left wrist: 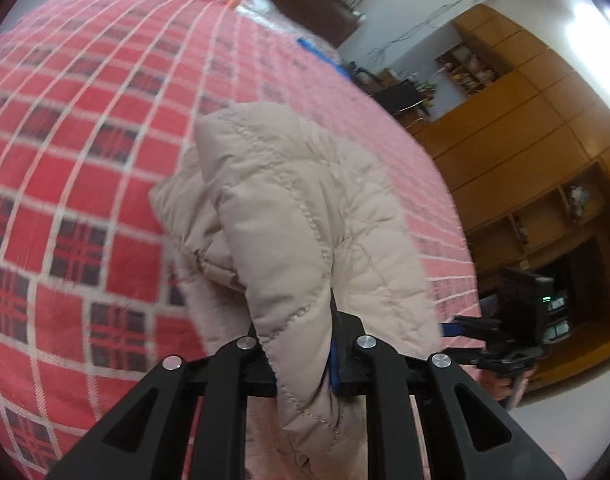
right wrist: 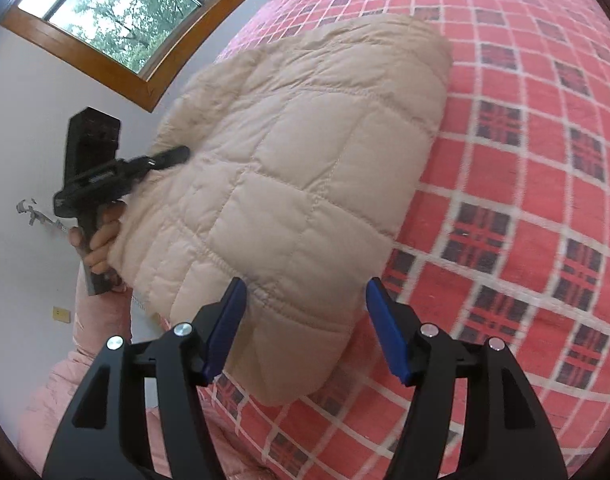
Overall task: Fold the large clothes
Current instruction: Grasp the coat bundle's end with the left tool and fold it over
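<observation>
Left claw (left wrist: 305, 356) clenched on a padded edge of the jacket (left wrist: 289, 208), lower centre of the left wrist view; the grip lifts that flap off the bed (left wrist: 85, 140), probably to carry it over as a fold. Right claw (right wrist: 305, 320) released, blue pads spread, hovering at the jacket's near corner, likely ready to pin or pinch it. Jacket: beige, quilted in squares, puffy, bundled at the bed's edge on the red plaid sheet. In the right wrist view a hand (right wrist: 99, 244) holds the left tool, centre left.

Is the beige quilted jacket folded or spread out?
Folded: the jacket lies as a compact doubled bundle on the bed, left gripper pinching its edge.
</observation>
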`<state>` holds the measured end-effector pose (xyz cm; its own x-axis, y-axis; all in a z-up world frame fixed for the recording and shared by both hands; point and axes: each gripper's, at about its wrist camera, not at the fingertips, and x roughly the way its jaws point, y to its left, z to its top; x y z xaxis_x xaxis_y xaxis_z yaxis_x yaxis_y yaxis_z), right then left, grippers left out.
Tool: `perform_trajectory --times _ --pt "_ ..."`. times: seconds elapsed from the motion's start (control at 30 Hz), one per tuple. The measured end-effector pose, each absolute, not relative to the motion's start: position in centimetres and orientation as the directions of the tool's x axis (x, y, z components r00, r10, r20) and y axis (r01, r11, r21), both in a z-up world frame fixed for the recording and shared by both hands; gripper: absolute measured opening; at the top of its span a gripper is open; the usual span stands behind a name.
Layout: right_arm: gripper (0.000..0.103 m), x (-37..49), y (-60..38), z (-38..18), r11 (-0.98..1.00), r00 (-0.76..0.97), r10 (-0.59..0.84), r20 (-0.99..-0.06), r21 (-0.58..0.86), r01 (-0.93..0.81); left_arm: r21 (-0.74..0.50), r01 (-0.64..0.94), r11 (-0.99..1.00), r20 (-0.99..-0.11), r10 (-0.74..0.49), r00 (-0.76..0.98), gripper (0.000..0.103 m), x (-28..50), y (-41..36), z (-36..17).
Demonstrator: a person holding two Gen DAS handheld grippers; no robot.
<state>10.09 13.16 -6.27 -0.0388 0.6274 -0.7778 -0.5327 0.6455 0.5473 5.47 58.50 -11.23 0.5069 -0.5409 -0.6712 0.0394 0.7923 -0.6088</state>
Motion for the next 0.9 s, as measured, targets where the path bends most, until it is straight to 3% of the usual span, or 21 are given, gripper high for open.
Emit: perform_trajectory --times 0.27,0.33,0.47,0.53,0.77,0.9 --pt "0.047 8.7 15.6 -5.4 0.681 0.028 0.597 -0.802 0.488 -0.546 -0.660 0.023 0.751 -0.638 -0.576 0.511 0.020 4.8 60.2 -13.8" --pt "0.045 8.0 16.1 -5.3 0.687 0.043 0.587 -0.809 0.469 -0.555 -0.659 0.021 0.752 -0.639 -0.574 0.511 0.026 4.4 60.3 -14.0" --pt "0.044 8.3 17.8 -6.1 0.703 0.049 0.559 -0.828 0.442 -0.557 -0.654 -0.012 0.757 -0.652 -0.555 0.516 0.038 3.1 61.2 -13.5" --pt "0.044 8.8 18.2 -6.6 0.712 0.061 0.542 -0.838 0.419 -0.564 -0.644 -0.029 0.765 -0.663 -0.539 0.519 0.051 2.2 61.6 -13.1" --pt "0.044 9.2 19.7 -7.1 0.730 0.086 0.505 -0.859 0.372 -0.573 -0.672 -0.023 0.740 -0.639 -0.564 0.522 0.058 -3.2 60.8 -11.8" --pt "0.045 9.1 19.5 -6.9 0.736 0.089 0.499 -0.862 0.368 -0.568 -0.604 -0.026 0.796 -0.697 -0.512 0.502 0.063 -4.7 58.6 -11.7"
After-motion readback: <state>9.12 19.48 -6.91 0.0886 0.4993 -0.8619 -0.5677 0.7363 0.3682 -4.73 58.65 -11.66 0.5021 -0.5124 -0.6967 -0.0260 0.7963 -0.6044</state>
